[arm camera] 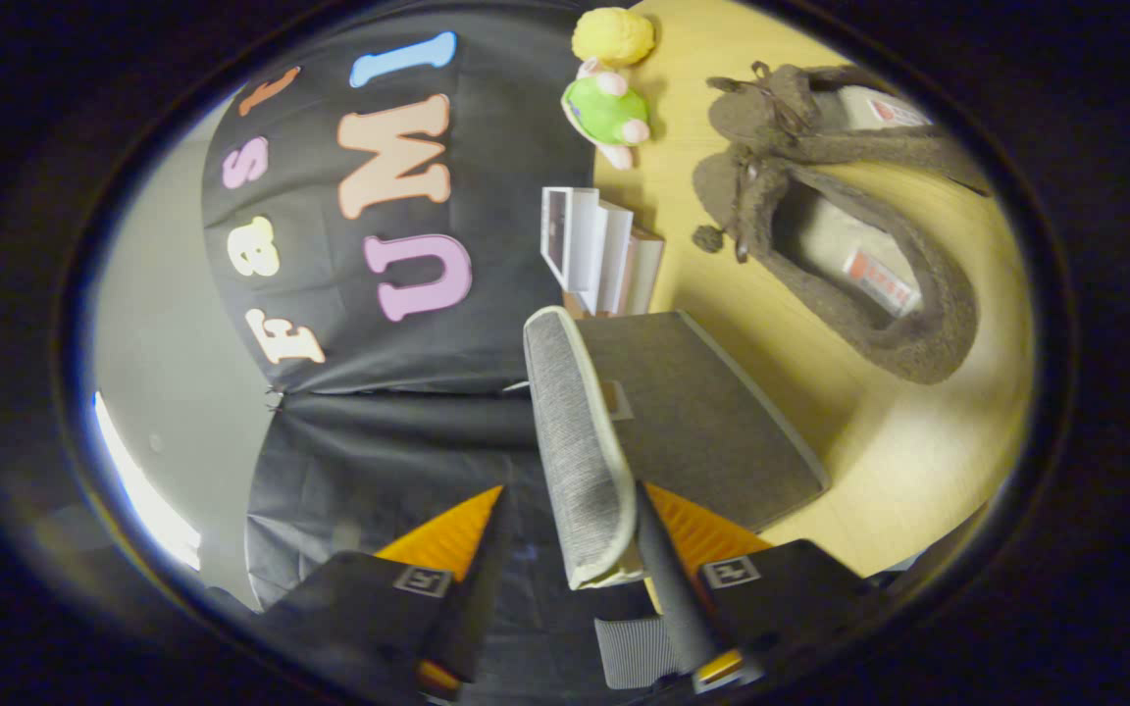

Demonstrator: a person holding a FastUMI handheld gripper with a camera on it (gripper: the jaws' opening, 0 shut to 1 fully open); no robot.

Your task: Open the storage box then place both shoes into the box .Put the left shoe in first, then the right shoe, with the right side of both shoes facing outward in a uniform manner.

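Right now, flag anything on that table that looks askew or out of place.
Nothing damaged or spilled. The grey storage box has its lid raised, standing between the open gripper fingers. The two brown shoes lie overlapping, not yet boxed. A plush toy lies on its side beyond the box.

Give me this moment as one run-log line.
phase: opening box | hand-held gripper: fingers apart around raised grey lid, grip unclear | storage box: lid up | shoes: both on table beyond box

A plush toy (608, 110) with a green body and pale limbs lies on the wooden table (918, 451), touching a yellow plush ball (613, 35). Near them, white books (592, 250) stand against the black cloth wall (379, 431).
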